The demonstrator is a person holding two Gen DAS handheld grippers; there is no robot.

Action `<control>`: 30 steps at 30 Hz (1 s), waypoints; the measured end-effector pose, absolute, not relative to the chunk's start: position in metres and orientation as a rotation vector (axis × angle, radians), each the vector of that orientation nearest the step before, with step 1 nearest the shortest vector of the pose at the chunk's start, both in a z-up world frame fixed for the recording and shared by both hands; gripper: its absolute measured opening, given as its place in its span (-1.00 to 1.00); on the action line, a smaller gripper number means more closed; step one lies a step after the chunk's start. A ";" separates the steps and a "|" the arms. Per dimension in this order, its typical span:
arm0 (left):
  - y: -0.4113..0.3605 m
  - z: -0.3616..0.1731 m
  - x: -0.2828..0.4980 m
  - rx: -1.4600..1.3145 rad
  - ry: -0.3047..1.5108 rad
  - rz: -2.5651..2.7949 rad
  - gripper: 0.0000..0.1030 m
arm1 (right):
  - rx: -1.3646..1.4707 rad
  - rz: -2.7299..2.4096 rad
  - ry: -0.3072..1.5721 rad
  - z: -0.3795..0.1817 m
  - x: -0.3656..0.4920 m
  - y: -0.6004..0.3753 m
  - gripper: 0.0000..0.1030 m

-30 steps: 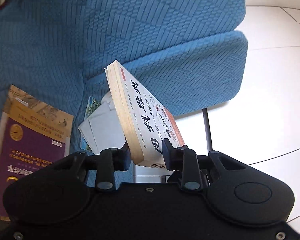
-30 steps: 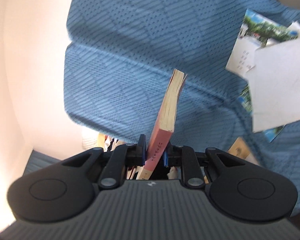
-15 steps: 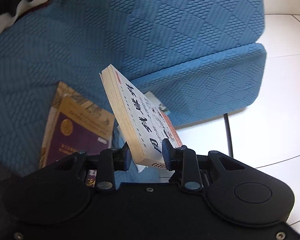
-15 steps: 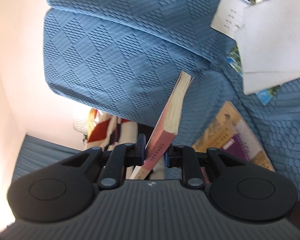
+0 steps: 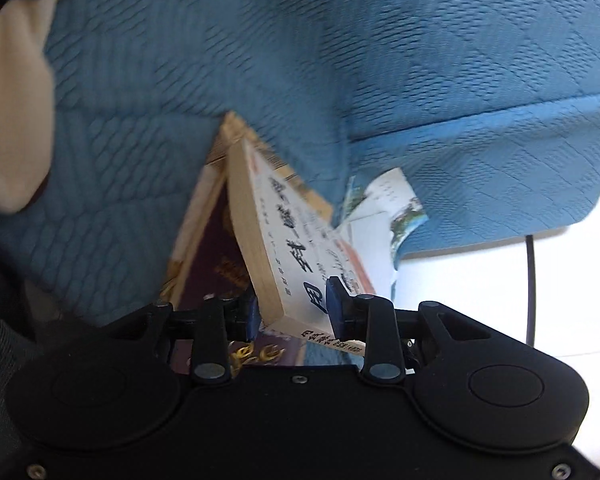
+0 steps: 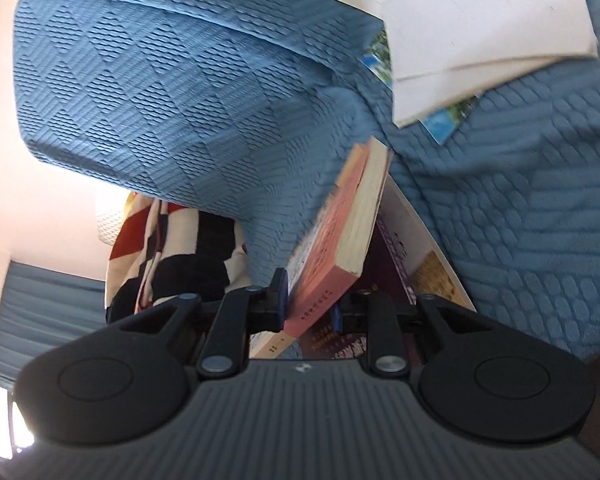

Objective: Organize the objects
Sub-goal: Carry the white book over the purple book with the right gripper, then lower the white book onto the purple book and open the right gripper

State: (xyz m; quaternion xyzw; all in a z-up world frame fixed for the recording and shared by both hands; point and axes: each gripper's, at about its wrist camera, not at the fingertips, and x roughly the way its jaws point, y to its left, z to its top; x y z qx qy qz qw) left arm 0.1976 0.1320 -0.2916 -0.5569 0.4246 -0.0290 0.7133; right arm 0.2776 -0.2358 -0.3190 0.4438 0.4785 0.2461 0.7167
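A blue sofa (image 5: 380, 60) with a quilted cover fills both views, and white floor (image 5: 540, 280) shows at the right of the left wrist view. A striped cloth (image 6: 172, 248) in red, black and cream lies at the sofa's end in the right wrist view. On the seat lies a purple book (image 5: 216, 264) with a gold border, and near it some white papers (image 6: 480, 32) rest on a picture leaflet (image 6: 448, 120). 1 paperback (image 5: 284, 248) is held by both grippers, tilted on its edge just above the purple book; I cannot tell if it touches it. The left gripper (image 5: 292, 312) clamps the paperback at its white cover, near the bottom. The right gripper (image 6: 312, 300) grips the same paperback at its pink spine end; its left pad presses the cover, and its jaws have just been opening a little, with the paperback between them.
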 end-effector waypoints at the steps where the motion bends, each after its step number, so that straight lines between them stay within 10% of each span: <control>1: 0.132 -0.294 0.197 -1.236 0.947 -0.063 -0.42 | 0.982 0.542 1.065 -0.321 0.277 -0.236 -0.52; 17: 0.122 -0.288 0.200 -1.050 1.053 0.115 -0.03 | 0.472 0.682 1.215 -0.301 0.255 -0.201 -0.04; 23: 0.117 -0.281 0.189 -0.993 1.074 0.153 0.07 | 0.278 0.809 1.136 -0.272 0.243 -0.205 0.48; 30: 0.094 -0.258 0.181 -0.952 1.057 0.156 0.11 | 0.234 0.827 1.000 -0.262 0.272 -0.209 0.51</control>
